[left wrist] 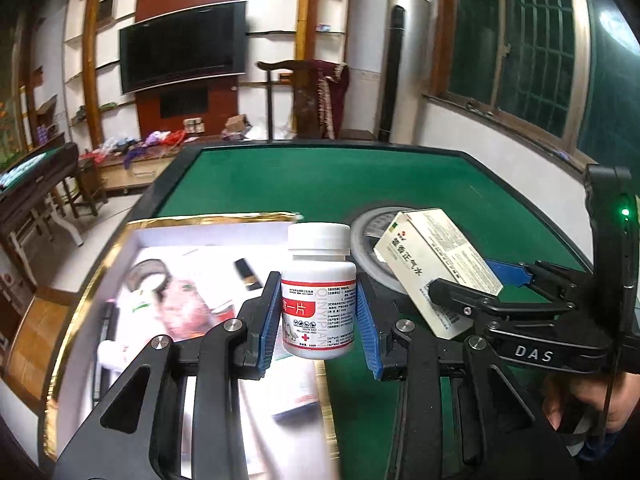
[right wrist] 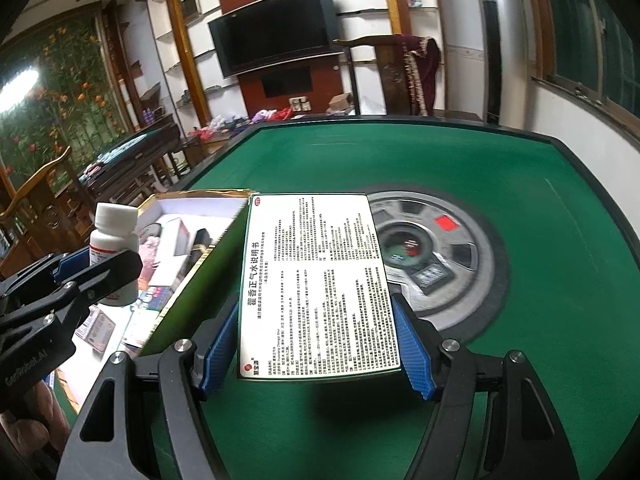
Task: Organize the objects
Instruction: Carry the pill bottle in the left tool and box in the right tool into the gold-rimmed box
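Note:
A white pill bottle (left wrist: 319,292) with a red-banded label stands upright between the blue pads of my left gripper (left wrist: 320,320), which is shut on it above the right edge of a gold-rimmed open box (left wrist: 216,218). My right gripper (right wrist: 316,340) is shut on a flat white-and-green medicine box (right wrist: 316,284), its printed face up, held over the green table. In the left wrist view the medicine box (left wrist: 436,268) and right gripper (left wrist: 476,280) hang just right of the bottle. The right wrist view shows the bottle (right wrist: 114,248) in the left gripper (right wrist: 104,264) over the open box (right wrist: 200,196).
The open box holds several packets and small items, blurred. A round grey dial (right wrist: 440,260) sits in the middle of the green felt table (right wrist: 520,360), which has a dark raised edge. A TV wall, shelves and chairs stand beyond the table.

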`<state>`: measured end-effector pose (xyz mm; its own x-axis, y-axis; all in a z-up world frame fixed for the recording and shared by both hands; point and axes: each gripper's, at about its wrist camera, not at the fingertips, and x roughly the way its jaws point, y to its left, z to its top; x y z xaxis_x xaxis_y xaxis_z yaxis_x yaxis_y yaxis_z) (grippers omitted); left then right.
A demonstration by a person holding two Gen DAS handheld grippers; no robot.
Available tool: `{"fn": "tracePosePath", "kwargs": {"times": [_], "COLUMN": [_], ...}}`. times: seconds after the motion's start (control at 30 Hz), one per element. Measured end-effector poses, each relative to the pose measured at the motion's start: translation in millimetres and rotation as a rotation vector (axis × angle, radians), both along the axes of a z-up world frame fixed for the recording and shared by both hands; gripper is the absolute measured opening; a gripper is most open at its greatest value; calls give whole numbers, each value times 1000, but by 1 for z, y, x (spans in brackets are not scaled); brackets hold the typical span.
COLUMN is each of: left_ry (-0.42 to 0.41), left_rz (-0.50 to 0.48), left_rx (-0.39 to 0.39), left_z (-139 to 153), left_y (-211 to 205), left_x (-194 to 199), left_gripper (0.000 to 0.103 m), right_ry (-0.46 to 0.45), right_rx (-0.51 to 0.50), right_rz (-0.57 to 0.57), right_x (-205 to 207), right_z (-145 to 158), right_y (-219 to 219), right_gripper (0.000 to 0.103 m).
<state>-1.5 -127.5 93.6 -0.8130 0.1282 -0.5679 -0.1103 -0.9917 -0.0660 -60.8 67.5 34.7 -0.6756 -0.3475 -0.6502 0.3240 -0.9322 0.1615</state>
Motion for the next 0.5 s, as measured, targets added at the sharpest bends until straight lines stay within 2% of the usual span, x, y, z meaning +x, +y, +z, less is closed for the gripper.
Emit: {"fn": "tracePosePath", "kwargs": {"times": [0.5], "left_ry": [-9], "left_rz": [164], "left_rx": [6], "left_z": [-19], "left_y": [-79], "left_x": [19], "left_gripper": [35], "right_ry": [25], "right_rx": [43], "right_rz": [137], "right_x": [-4], "right_z": [9], "right_y": [-95], "right_gripper": [72]}}
